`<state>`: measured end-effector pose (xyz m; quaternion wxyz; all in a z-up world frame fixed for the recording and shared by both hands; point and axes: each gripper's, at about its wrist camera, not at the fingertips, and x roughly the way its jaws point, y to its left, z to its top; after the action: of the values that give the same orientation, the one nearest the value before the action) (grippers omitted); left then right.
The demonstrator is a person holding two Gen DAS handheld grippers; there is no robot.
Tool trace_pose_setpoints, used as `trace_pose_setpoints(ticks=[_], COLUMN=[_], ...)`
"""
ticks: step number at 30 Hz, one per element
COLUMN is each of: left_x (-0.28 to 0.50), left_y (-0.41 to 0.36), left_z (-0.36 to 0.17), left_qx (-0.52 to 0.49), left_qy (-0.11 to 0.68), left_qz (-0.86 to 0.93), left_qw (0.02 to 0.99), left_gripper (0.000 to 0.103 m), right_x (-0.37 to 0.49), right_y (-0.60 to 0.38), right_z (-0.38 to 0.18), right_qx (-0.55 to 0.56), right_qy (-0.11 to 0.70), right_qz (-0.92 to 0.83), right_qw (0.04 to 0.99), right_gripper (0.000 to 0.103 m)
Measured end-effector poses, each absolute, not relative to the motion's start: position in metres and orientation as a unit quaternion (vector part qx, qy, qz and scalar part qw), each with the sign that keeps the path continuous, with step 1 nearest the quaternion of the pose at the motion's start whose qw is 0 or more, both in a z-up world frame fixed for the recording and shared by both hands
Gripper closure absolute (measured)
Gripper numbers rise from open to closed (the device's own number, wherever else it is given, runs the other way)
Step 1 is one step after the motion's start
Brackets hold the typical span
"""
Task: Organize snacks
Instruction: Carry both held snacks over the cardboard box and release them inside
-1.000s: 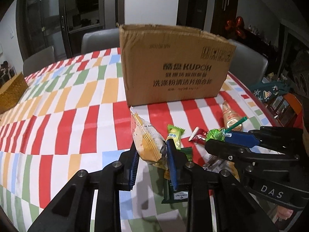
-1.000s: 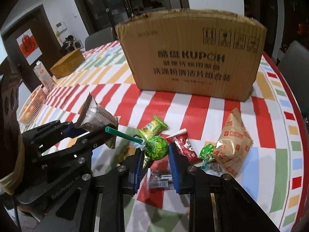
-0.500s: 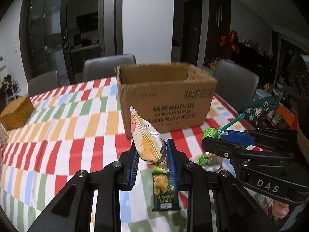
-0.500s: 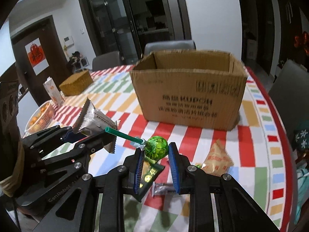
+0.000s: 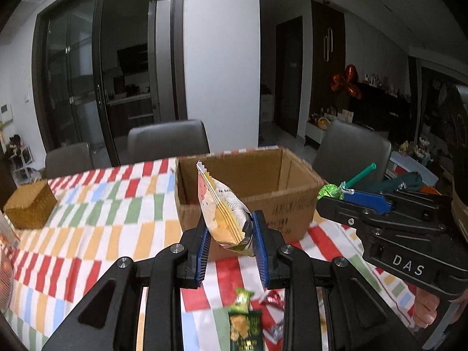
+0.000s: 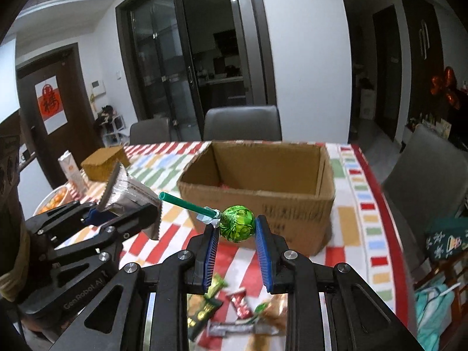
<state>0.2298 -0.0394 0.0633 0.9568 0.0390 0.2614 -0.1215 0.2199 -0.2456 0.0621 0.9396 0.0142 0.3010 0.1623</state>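
My left gripper [image 5: 229, 238] is shut on a puffy yellow-and-white snack packet [image 5: 223, 213], held in the air in front of the open cardboard box [image 5: 263, 181]. My right gripper [image 6: 236, 234] is shut on a green foil lollipop [image 6: 236, 223] with a green stick, also lifted before the box [image 6: 263, 181]. The lollipop shows at the right in the left wrist view [image 5: 330, 190]. The left gripper and its packet [image 6: 128, 193] show at the left in the right wrist view. Several loose snacks [image 6: 222, 310] lie on the striped tablecloth [image 5: 87, 228] below both grippers.
A woven golden box [image 5: 29, 204] sits at the table's far left, with a carton [image 6: 71, 172] and a bowl of oranges [image 6: 52, 201] near it. Grey chairs [image 6: 242, 122] stand behind the table and one at its right side.
Both grippers have risen from the table with their snacks and tilted up toward the box, whose open top is now visible. The loose snacks have dropped low in both views.
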Motion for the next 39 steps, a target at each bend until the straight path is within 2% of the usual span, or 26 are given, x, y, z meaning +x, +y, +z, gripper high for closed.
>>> trace_pose_setpoints(ticks=[10, 26, 30, 31, 32, 33, 39], left_x=[0.276, 0.357, 0.368, 0.369, 0.366, 0.364, 0.332], left_y=[-0.049, -0.063, -0.065, -0.064, -0.063, -0.061, -0.055], left_z=[0.090, 0.077, 0.073, 0.073, 0.073, 0.073, 0.072], left_qx=[0.049, 0.054, 0.061, 0.063, 0.065, 0.066, 0.086], left_qy=[0.253, 0.300, 0.312, 0.312, 0.308, 0.305, 0.289], left_qz=[-0.129, -0.122, -0.104, -0.094, -0.087, -0.085, -0.085], left_qw=[0.958, 0.944, 0.943, 0.943, 0.945, 0.946, 0.950], left_gripper=[0.075, 0.075, 0.067, 0.058, 0.050, 0.047, 0.043], right_x=[0.257, 0.336, 0.348, 0.349, 0.351, 0.352, 0.329], right_y=[-0.255, -0.260, -0.260, -0.260, -0.260, -0.262, -0.263], right_z=[0.082, 0.076, 0.073, 0.072, 0.070, 0.070, 0.069], right_qx=[0.017, 0.003, 0.006, 0.007, 0.010, 0.013, 0.001], right_qy=[0.293, 0.325, 0.331, 0.333, 0.340, 0.342, 0.330], right_qz=[0.156, 0.127, 0.123, 0.122, 0.118, 0.114, 0.104], right_qw=[0.943, 0.937, 0.935, 0.935, 0.933, 0.933, 0.938], right_gripper=[0.076, 0.076, 0.075, 0.068, 0.053, 0.048, 0.046])
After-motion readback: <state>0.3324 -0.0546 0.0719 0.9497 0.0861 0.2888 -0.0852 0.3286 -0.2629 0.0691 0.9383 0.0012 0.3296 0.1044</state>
